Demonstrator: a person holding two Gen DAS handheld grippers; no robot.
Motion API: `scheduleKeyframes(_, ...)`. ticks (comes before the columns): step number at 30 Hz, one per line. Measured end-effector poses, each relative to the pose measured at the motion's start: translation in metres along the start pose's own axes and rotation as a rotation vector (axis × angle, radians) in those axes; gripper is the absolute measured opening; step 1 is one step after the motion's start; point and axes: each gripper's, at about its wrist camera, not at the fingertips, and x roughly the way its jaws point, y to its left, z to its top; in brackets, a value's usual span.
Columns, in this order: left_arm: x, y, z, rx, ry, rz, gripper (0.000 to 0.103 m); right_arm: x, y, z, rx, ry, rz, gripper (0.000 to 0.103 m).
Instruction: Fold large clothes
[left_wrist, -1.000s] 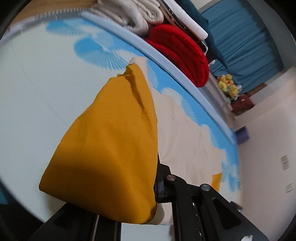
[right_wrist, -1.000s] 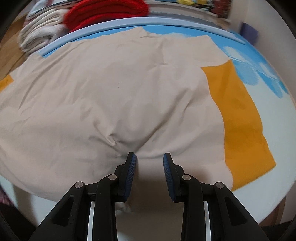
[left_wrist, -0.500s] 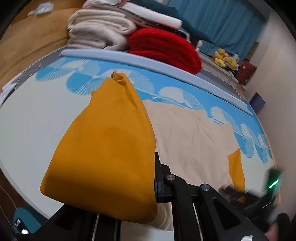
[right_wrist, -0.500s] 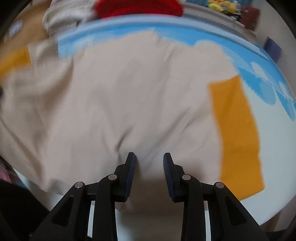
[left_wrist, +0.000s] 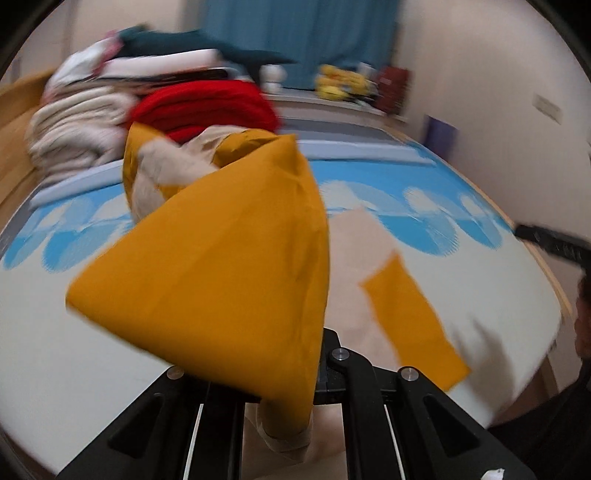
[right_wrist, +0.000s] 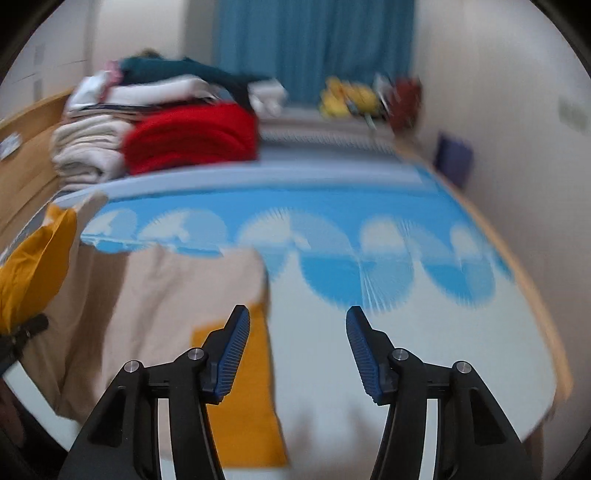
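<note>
The left gripper (left_wrist: 291, 380) has its fingers clamped on the mustard-yellow sleeve (left_wrist: 229, 280) of the shirt (left_wrist: 365, 251). The cloth bunches between them at the bottom centre of the left wrist view and drapes forward over them, hiding the pads. Holding the sleeve by its end lets it hang free as a loose cone above the bed (left_wrist: 55, 332), so it can probably be carried across the cream body of the shirt for a fold.

The right gripper (right_wrist: 297, 350) holds nothing. Its blue ribbed fingers (right_wrist: 231, 354) are spreading apart at the bottom of the right wrist view, with only bare sheet showing through the gap. The other yellow sleeve (right_wrist: 251, 406) lies flat just behind the left one of the two, most likely the next thing to pick up.

The shirt itself lies spread on the bed, filling the lower left of the right wrist view, its raised sleeve at the far left edge. The sheet's blue fan pattern (right_wrist: 332, 251) runs across the middle. Behind it, in the upper left, a pile of folded clothes (right_wrist: 155, 122) with a red blanket (right_wrist: 195, 133) sits out of the way, leaving the near half free for folding. Both views are blurred.
</note>
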Motion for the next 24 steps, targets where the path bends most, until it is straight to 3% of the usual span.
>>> scheduleKeyframes(5, 0.062, -0.076, -0.024, 0.179, 0.197, -0.154, 0.011, -0.004, -0.021, -0.009, 0.021, 0.003, 0.005, 0.055)
scheduleKeyframes(8, 0.093, -0.091, -0.047, 0.196, 0.342, -0.215, 0.030, 0.000, -0.021, -0.021, -0.019, 0.040, 0.008, 0.055)
scheduleKeyframes(9, 0.095, -0.091, -0.050, 0.196, 0.363, -0.218, 0.042, 0.003, -0.021, -0.022, -0.021, 0.053, 0.019, 0.055)
scheduleKeyframes(12, 0.080, -0.091, -0.049, 0.214, 0.352, -0.261, 0.054, 0.006, -0.023, -0.030, 0.012, 0.090, 0.067, 0.055)
scheduleKeyframes(16, 0.047, -0.070, -0.039, 0.145, 0.325, -0.390, 0.055, 0.018, -0.020, -0.035, 0.095, 0.149, 0.184, 0.056)
scheduleKeyframes(18, 0.031, -0.066, -0.034, 0.121, 0.297, -0.421, 0.055, 0.029, -0.016, -0.038, 0.147, 0.203, 0.268, 0.061)
scheduleKeyframes(22, 0.000, -0.039, -0.028, 0.095, 0.211, -0.368, 0.055, 0.056, 0.007, -0.050, 0.195, 0.339, 0.415, 0.062)
scheduleKeyframes(24, -0.013, -0.021, -0.024, 0.070, 0.188, -0.294, 0.055, 0.069, 0.023, -0.058, 0.194, 0.414, 0.461, 0.063)
